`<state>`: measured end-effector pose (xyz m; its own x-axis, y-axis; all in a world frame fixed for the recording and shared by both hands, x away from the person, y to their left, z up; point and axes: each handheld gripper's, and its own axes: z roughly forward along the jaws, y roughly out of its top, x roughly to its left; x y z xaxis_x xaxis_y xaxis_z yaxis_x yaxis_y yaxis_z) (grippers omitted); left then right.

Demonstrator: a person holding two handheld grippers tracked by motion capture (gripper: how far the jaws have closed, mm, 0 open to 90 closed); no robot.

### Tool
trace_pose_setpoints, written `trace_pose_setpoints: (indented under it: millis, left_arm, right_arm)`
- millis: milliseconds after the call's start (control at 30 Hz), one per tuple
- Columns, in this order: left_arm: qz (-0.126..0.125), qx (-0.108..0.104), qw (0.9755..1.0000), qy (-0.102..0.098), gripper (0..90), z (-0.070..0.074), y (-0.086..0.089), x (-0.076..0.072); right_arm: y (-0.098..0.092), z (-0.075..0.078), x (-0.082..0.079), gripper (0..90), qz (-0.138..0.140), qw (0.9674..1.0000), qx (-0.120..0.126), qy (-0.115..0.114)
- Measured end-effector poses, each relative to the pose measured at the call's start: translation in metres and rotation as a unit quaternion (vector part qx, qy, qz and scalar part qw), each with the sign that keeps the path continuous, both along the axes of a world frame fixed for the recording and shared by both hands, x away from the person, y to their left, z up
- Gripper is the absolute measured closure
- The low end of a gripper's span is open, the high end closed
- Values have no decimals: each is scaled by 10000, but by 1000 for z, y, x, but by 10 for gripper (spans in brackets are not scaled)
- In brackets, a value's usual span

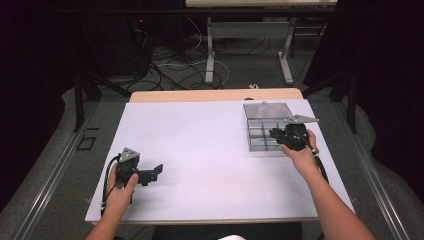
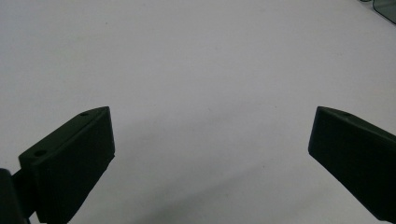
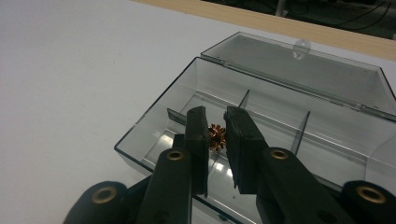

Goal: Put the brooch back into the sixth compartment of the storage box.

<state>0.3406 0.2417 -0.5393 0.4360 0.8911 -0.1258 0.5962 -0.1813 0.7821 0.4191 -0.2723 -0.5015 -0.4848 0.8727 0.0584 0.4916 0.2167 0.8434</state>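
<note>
We are seeing two grippers, one clear plastic box and one small copper-coloured toothed piece. In the high view the left gripper [image 1: 156, 171] is sitting at the lower left of the frame on the white table [image 1: 200, 150], held by the left hand [image 1: 121, 189]; in the left gripper view its jaws are standing wide apart with nothing between them, so it is released. The right gripper [image 1: 274, 134], held by the right hand [image 1: 301, 156], is reaching over the box [image 1: 267, 127] at the upper right of the frame. In the right gripper view the box [image 3: 261, 116] is lying open with its lid [image 3: 299, 70] folded back and dividers splitting it into compartments. The toothed piece [image 3: 217, 137] is sitting between the right gripper [image 3: 215, 122] jaws, near their tips, over a near-side compartment. The jaws are nearly closed around it; we cannot tell whether they are gripping it.
</note>
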Motion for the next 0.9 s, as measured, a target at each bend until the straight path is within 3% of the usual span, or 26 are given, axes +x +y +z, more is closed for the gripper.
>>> trace_pose_setpoints:
  millis: [900]
  left_arm:
    - [-27,36,10000,31,6,0,0,0]
  right_arm:
    - [-39,-10,0,795,-463,9986,-211,154]
